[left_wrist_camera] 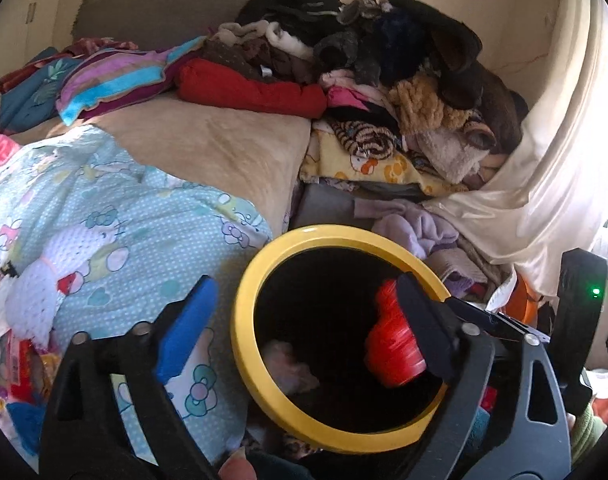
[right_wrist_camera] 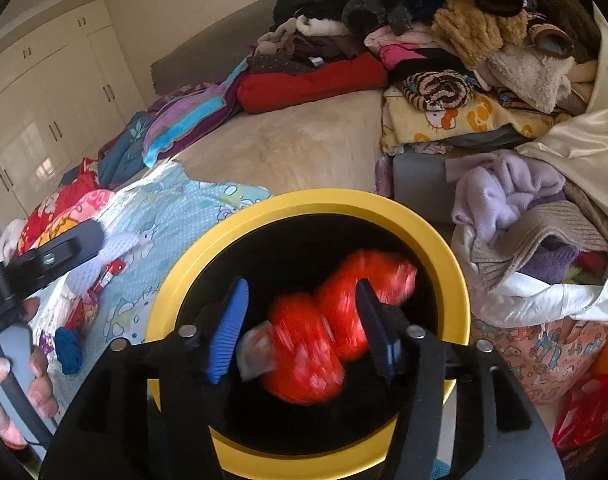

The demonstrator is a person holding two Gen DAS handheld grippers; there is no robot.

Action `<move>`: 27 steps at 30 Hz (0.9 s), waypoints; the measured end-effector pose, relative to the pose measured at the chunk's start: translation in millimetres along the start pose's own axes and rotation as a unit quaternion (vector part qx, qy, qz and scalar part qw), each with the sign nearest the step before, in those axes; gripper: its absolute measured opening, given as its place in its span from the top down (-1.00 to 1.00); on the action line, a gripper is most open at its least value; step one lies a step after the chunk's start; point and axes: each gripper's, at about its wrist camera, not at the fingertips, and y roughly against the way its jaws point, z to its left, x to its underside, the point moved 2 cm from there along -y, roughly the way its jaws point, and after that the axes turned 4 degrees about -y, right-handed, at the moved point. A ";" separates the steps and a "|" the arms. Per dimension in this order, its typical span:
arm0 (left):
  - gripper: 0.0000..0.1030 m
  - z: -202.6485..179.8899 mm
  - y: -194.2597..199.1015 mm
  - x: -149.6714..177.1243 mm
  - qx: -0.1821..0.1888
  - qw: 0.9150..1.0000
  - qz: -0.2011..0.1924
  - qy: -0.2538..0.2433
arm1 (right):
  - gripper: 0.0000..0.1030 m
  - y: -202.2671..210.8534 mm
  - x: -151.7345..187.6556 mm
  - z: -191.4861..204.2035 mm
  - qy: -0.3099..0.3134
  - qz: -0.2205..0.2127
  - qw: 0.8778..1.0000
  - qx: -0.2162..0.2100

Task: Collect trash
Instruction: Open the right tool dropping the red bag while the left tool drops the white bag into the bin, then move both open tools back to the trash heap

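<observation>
We see our right claw (right_wrist_camera: 299, 330) spread, red wrapper (right_wrist_camera: 328, 320) loose between its fingers, above the yellow-rimmed bin (right_wrist_camera: 452, 256); left claw (left_wrist_camera: 304, 328) spread too.

Black hand-held gripper (right_wrist_camera: 299, 332), blue ribbed pads (right_wrist_camera: 227, 332)

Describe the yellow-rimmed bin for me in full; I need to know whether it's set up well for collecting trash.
The bin is round with a broad, glossy yellow rim, plastic by its look, around a black interior. It stands upright, mouth open, against the bed's edge beside a heap of clothes. Something pale and crumpled lies inside. A blurred red item is in its mouth, between the right gripper's open fingers. Its outer wall and base are out of view.
</observation>
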 end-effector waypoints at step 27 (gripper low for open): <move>-0.79 46.0 98.3 7.8 -0.093 0.991 -0.100 -0.002 | -0.60 29.8 -6.8 78.7 0.046 -0.064 0.997 -0.026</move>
